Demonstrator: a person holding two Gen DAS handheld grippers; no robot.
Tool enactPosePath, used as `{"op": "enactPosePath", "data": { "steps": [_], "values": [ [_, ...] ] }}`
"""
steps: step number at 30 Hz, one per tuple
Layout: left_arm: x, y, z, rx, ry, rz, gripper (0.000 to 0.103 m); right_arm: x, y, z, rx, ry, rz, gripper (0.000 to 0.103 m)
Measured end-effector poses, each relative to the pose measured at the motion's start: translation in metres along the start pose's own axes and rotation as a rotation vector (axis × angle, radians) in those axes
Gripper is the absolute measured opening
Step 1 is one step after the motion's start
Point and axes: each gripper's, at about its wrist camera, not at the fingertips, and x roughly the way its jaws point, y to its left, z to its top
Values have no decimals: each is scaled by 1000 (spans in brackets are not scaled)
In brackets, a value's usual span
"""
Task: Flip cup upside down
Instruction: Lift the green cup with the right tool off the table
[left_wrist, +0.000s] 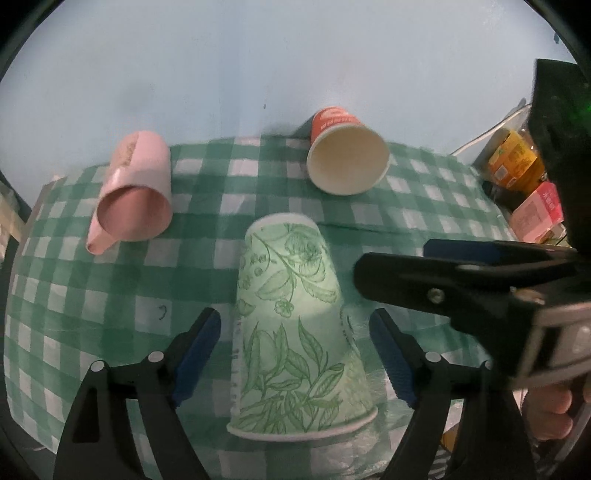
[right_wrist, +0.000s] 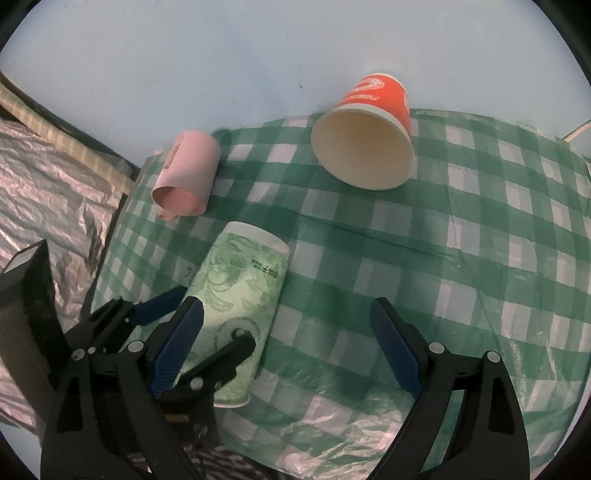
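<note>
Three cups were counted on the checked cloth (left_wrist: 110, 295). Nearest, the green cup (left_wrist: 291, 332) was seen standing upside down, rim on the cloth, between the spread jaws of the left gripper (left_wrist: 295, 354), untouched on either side. The right gripper (right_wrist: 288, 347) was held wide open beside it, gripping nothing. Farther back, a pink cup (left_wrist: 136, 192) and an orange cup (left_wrist: 347, 155) lay tipped over. Boxes (left_wrist: 517, 162) were shown only in the left view; crinkled foil (right_wrist: 48, 177) only in the right.
</note>
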Motion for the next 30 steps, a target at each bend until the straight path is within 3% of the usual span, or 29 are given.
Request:
{"op": "enactPosePath", "data": {
  "steps": [4,14,22,30],
  "values": [
    [-13,9,5,-7,4,-22,85,-1,7,6,12,7,11,91],
    [-39,65,10,-87,-32,13,89,17,24,15,40,62,29,91],
    [-24,97,4,-133,-16,72,89,46,36,15,51,130,28,91],
    [1,108,-1,-155,26,80,89,71,38,16,73,178,-4,91]
  ]
}}
